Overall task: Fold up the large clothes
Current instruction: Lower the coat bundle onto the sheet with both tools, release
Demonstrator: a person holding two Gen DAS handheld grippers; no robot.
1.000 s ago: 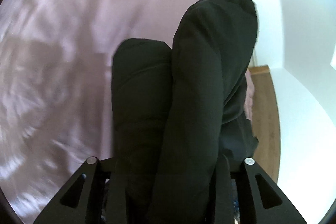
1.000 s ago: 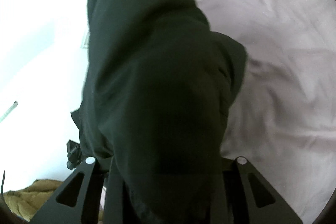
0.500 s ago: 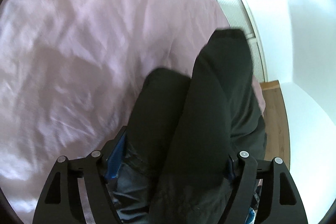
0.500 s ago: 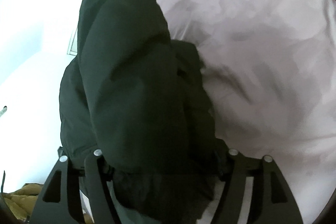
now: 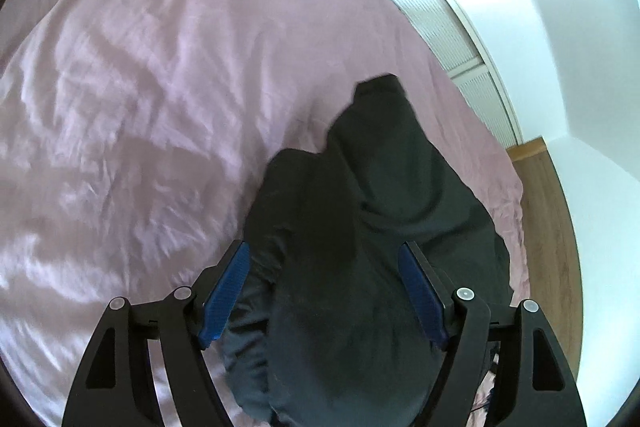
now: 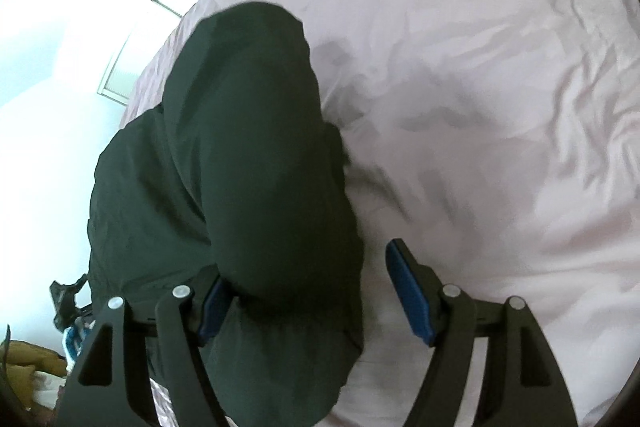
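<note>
We found the wide bed under its crinkled pale-pink sheet (image 5: 152, 99) mostly bare, offering ample room on its far and open side, while its edge, the window wall and a strip of wooden floor (image 5: 548, 227) ran close beside the bulky dark-green padded jacket (image 5: 372, 227), which lay bunched in a rolled heap near that edge. We judged the folding well along, with tidying left. Our left tool (image 5: 324, 291) and right tool (image 6: 316, 295) had just been opening and stood wide, blue pads off the cloth, gripping nothing.
</note>
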